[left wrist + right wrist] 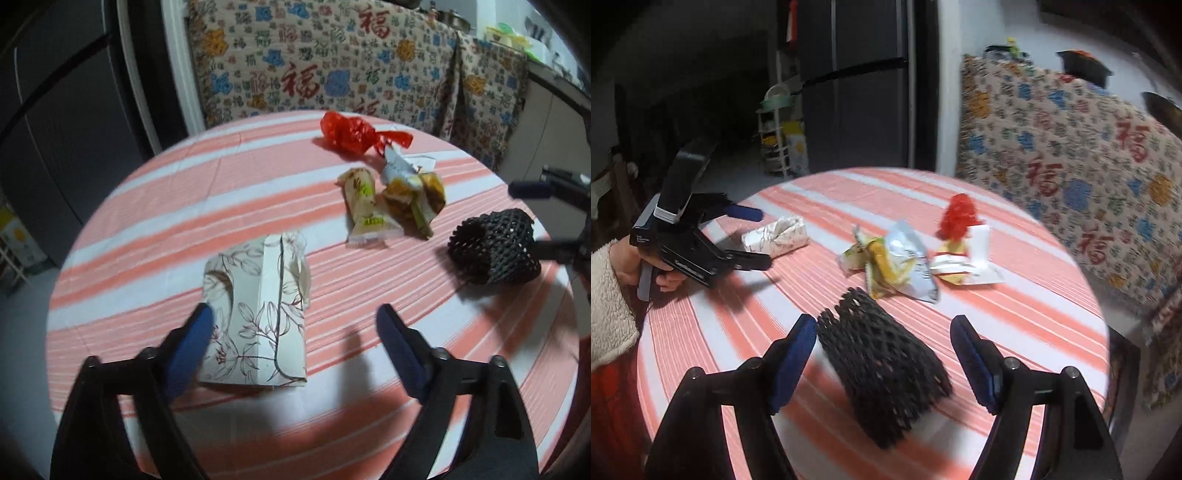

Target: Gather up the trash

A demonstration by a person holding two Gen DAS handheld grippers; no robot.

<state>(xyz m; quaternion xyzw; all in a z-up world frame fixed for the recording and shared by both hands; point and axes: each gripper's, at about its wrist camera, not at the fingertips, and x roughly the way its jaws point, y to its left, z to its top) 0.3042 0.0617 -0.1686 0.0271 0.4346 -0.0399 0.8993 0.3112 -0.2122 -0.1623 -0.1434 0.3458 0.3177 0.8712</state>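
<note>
Black foam mesh sleeve (886,373) lies untouched between the spread right gripper (882,354) – left gripper (295,332), also spread, straddles a leaf-printed white paper box (258,314); only the right view shows the holding hand (631,262).

- Both views I get are fisheye: the round desk (147,206) bulges, and the corners fall to black vignette.
- Light is moderate and falls from above; the striped cloth is evenly lit, the room behind stays dim, nearly black at the left of my right wrist view.
- Soft dark shadows lie on the cloth under the left gripper (295,325) and beside the black foam net (882,373).
- Motion blur smears the net, the patterned cover (1071,166) and the far wrappers (897,258).
- I see no glare.
</note>
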